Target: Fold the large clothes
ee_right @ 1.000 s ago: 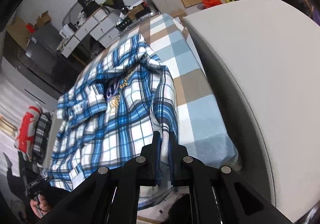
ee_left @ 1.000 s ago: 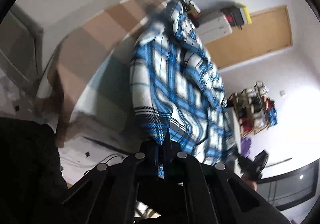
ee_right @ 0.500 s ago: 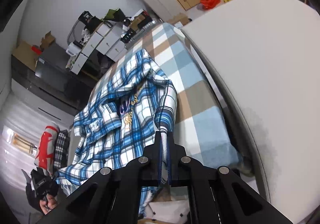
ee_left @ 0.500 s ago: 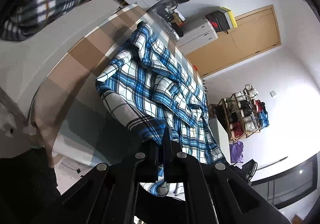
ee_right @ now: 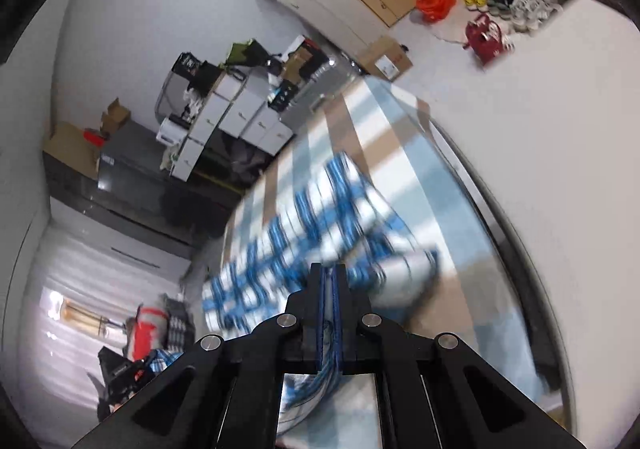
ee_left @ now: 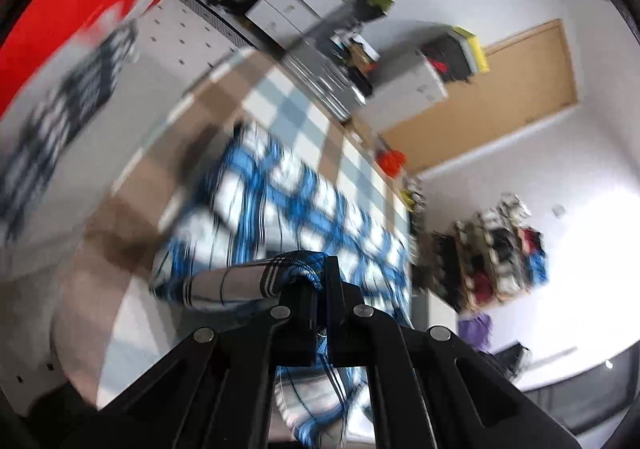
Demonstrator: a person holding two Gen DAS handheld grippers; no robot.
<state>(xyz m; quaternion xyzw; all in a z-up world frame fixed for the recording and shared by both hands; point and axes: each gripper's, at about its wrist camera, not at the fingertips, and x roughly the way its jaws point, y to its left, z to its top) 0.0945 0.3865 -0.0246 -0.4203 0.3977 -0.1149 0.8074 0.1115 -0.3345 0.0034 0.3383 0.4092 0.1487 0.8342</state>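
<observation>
Nearest, the left gripper (ee_left: 320,289) is closed tight on a bunched edge of the blue and white checked cloth shirt (ee_left: 304,209). The right gripper (ee_right: 329,289) is also pinched on the hem of the same shirt (ee_right: 320,225). Farther, the rest of it lies spread on the brown, blue and white checked bed cover (ee_right: 384,137). The fabric looks soft and light, so it will sag and swing; holding two edge points well apart should keep it flat.

Checked bedsheet (ee_right: 424,169), white drawer units (ee_right: 244,117), wooden door (ee_left: 500,97), red bag (ee_right: 486,35)
</observation>
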